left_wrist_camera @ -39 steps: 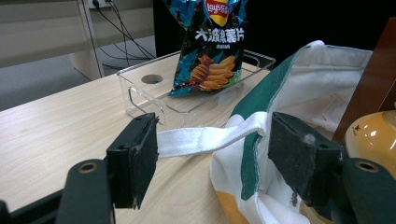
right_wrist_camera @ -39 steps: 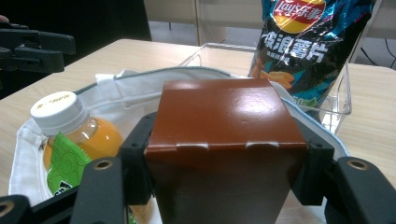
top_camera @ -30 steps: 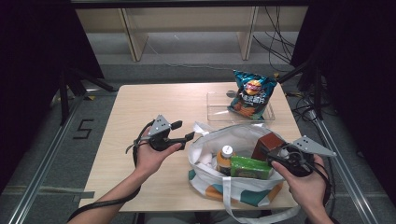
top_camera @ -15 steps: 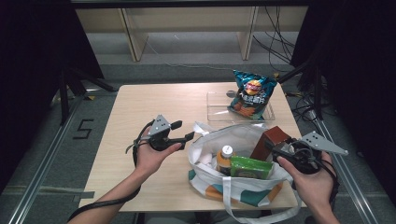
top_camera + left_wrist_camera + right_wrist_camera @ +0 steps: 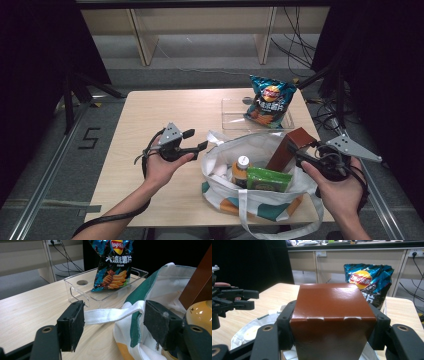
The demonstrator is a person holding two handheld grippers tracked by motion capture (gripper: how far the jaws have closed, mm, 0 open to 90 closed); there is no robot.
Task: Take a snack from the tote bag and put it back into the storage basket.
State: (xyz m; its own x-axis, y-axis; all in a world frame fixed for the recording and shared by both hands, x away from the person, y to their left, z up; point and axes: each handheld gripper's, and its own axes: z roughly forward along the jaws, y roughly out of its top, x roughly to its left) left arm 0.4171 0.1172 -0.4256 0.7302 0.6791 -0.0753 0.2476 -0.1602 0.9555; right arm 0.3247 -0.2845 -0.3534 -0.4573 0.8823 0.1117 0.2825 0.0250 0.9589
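Between the right tongs [image 5: 332, 325] a brown box [image 5: 332, 315] is clamped, one pad on each side. It is held just above the open bag [image 5: 260, 150], with its low end near the bottle [image 5: 241, 167] and the green pack [image 5: 267, 179] inside. The left tongs [image 5: 115, 325] are held apart, and nothing is pinched by them. A white strap [image 5: 110, 314] of the bag lies between them, but it is not touched by either pad, as far as can be seen.

The box is likely being lifted out of the bag. The squeeze should be kept even, so the smooth box is not let slip. A straight pull up is best, so the bag's cloth is not dragged along. The bag could be kept from rising if the strap were pinched by the left tongs. Beyond the tongs, a clear tray [image 5: 235, 116] with a chip bag [image 5: 270, 102] sits on the surface [image 5: 165, 112]. The box should be carried high enough that the tray's rim is not bumped.
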